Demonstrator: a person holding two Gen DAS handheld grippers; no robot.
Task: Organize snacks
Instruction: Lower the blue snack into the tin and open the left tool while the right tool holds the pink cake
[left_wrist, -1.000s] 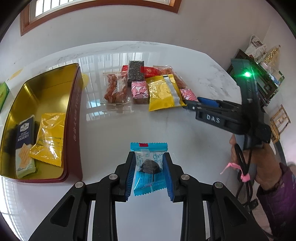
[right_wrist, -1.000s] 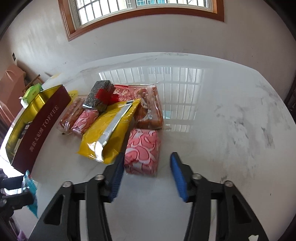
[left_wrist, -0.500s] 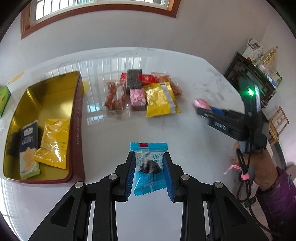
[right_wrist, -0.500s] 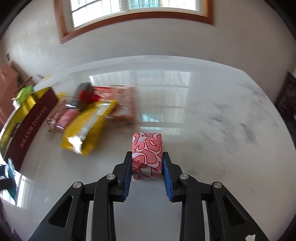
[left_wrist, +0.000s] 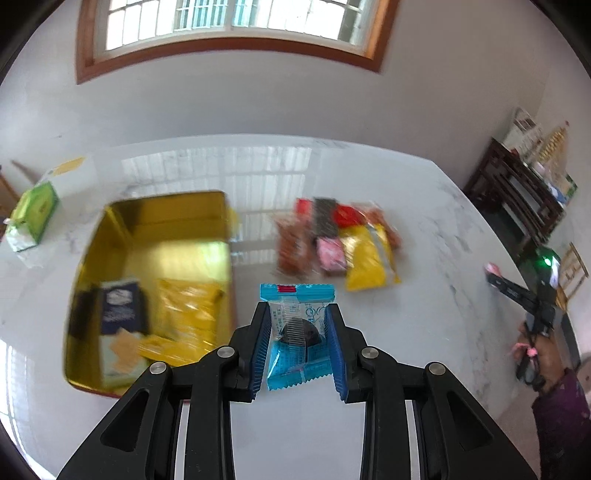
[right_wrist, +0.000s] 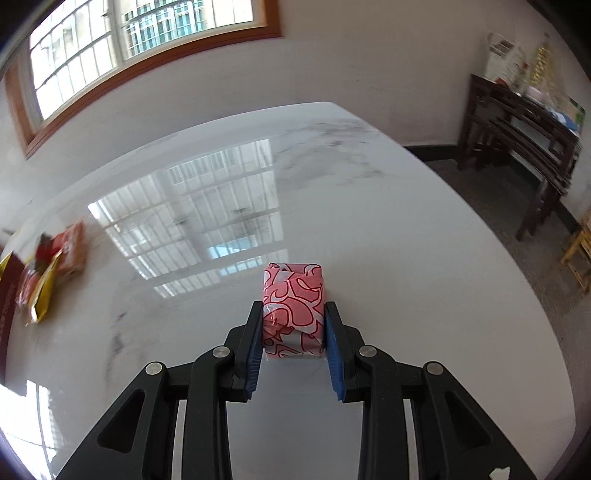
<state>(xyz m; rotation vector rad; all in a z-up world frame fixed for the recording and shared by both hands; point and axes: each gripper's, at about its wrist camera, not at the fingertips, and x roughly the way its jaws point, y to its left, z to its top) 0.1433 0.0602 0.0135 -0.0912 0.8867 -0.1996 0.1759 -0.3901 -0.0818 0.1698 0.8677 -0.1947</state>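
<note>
A glossy white marble tabletop (left_wrist: 424, 229) mirrors a wood-framed barred window (left_wrist: 229, 33) set in a pale wall, with a dark wooden shelf unit (right_wrist: 524, 122) off its right edge. The left wrist view shows most of the goods: a gold-lined rectangular tin (left_wrist: 110, 221) with dark red outer walls near the left edge, holding a navy cracker packet (left_wrist: 120, 317) and a crinkled yellow foil pouch (left_wrist: 188, 310). Toward the middle lies a blurred heap of wrapped snacks (left_wrist: 332, 240), a yellow pouch at its near-right. A green and white tissue box (left_wrist: 33, 214) sits at the far left corner. The left gripper (left_wrist: 299, 332) is clamped on a blue and clear plastic wrapper with a dark round sweet inside (left_wrist: 297, 332), held above the tabletop beside the tin's near right corner. That view also catches the right gripper (left_wrist: 493, 271) small at the right edge, in a hand (left_wrist: 546, 354) with a purple sleeve. Only the right wrist view shows its load plainly: ribbed blue pads (right_wrist: 332, 354) pinch a blocky pink packet with red swirls (right_wrist: 293, 310) over bare marble, the snack heap blurred at the left edge.
</note>
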